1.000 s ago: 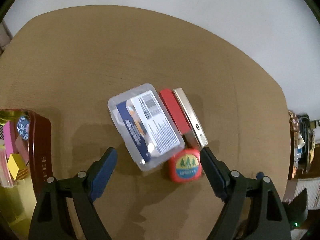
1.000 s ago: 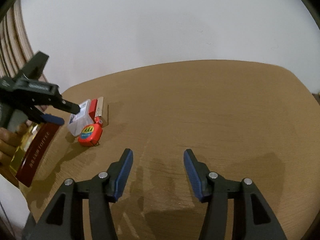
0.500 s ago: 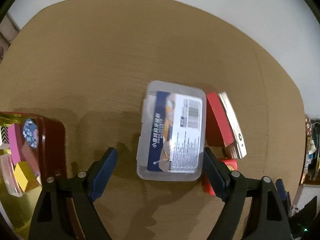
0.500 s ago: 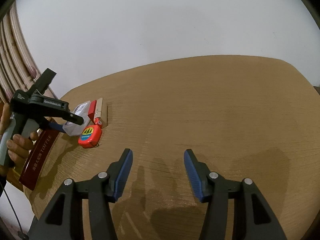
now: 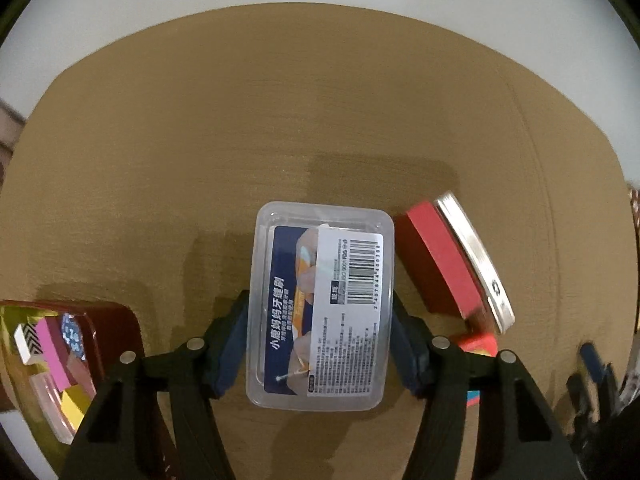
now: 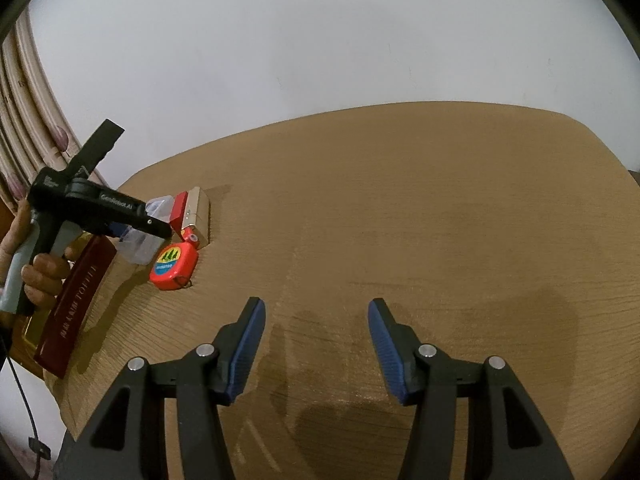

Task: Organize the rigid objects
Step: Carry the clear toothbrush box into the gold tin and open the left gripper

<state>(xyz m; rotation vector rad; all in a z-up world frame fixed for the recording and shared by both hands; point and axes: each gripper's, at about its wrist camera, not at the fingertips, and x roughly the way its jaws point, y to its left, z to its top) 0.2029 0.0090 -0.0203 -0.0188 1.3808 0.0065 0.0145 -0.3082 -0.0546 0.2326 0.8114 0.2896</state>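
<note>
A: Where's the clear case (image 5: 320, 304)?

B: On the table (image 5: 280, 120), lying between the left gripper's (image 5: 318, 344) blue pads (image 5: 232, 344). Jaws narrow, at or nearly at its long sides; I can't tell if they press yet.

A: So the step is the grasp?

B: I'd say so. Next: close firmly, lift straight, carry it left to the red tin (image 5: 120, 328).

A: Neighbours?

B: A red block (image 5: 440, 264) and a metal bar (image 5: 476, 264) just beside it, a tape measure (image 6: 174, 266) near. The right gripper (image 6: 316, 344) hovers wide and empty, well apart.
</note>
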